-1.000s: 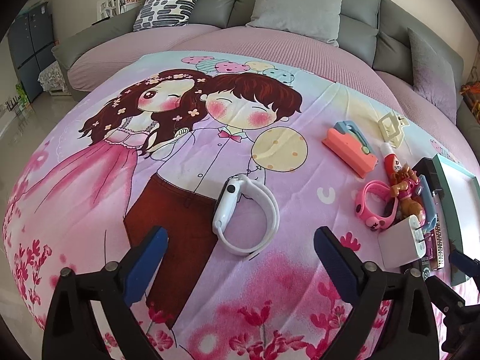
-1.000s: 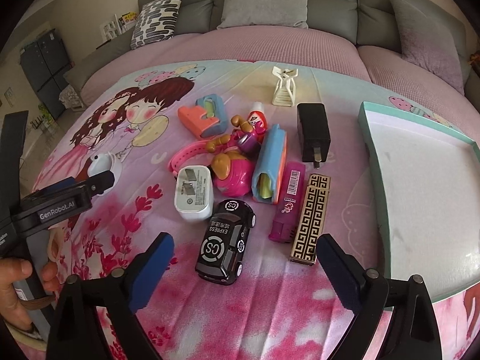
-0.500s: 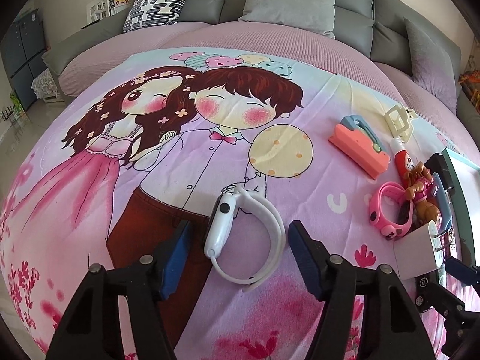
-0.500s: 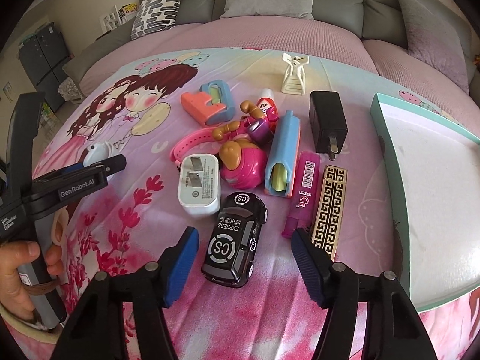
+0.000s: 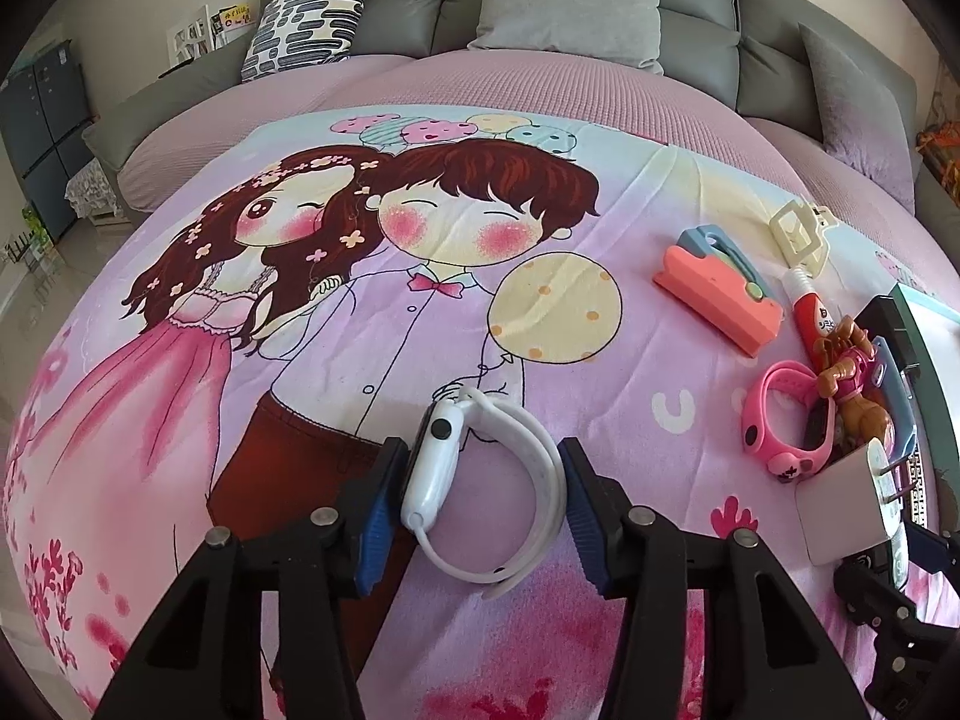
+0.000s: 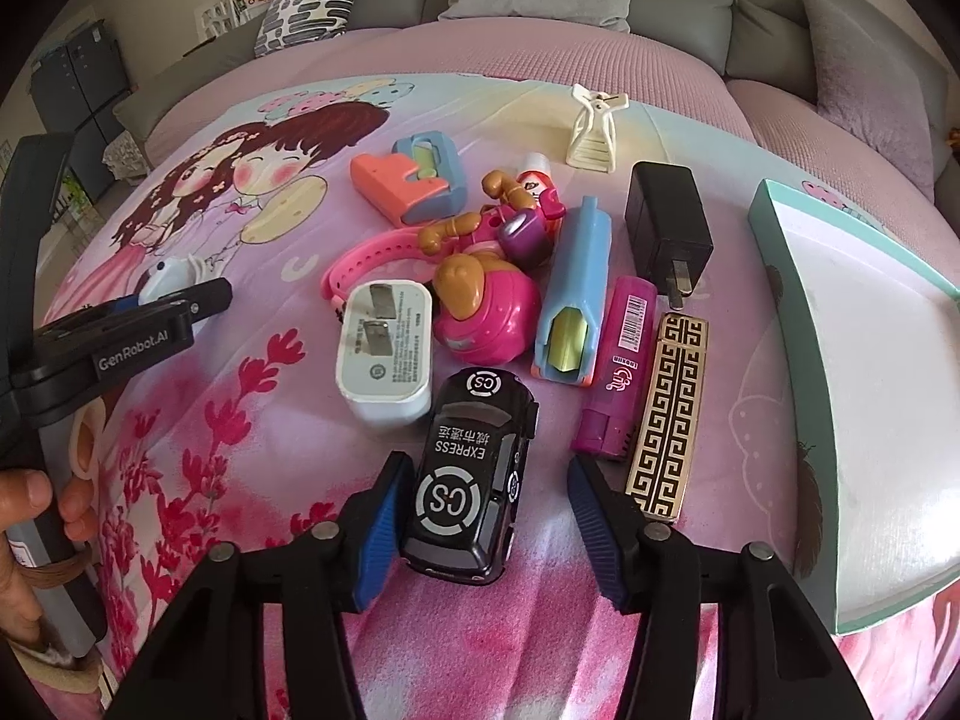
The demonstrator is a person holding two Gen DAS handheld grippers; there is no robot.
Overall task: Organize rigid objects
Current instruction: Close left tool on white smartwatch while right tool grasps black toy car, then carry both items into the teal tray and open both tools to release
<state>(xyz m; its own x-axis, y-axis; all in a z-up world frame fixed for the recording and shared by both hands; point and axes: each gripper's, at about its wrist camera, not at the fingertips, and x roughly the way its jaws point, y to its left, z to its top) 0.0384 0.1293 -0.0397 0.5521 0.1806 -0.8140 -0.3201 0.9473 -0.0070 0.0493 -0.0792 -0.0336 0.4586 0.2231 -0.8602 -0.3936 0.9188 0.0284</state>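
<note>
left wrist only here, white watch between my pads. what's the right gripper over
Observer: The right gripper straddles a black toy car. Its jaws have just been closing; one pad is at the car's side, the other is not yet touching.
Operator: anything tight beside that car
Observer: A white charger sits against its front corner on one side. On the other side a pink lighter lies apart from it.
Operator: i only see the teal box edge, anything in it
Observer: Nothing lies in the part of the teal box that the right wrist view shows; its white floor is bare there.
</note>
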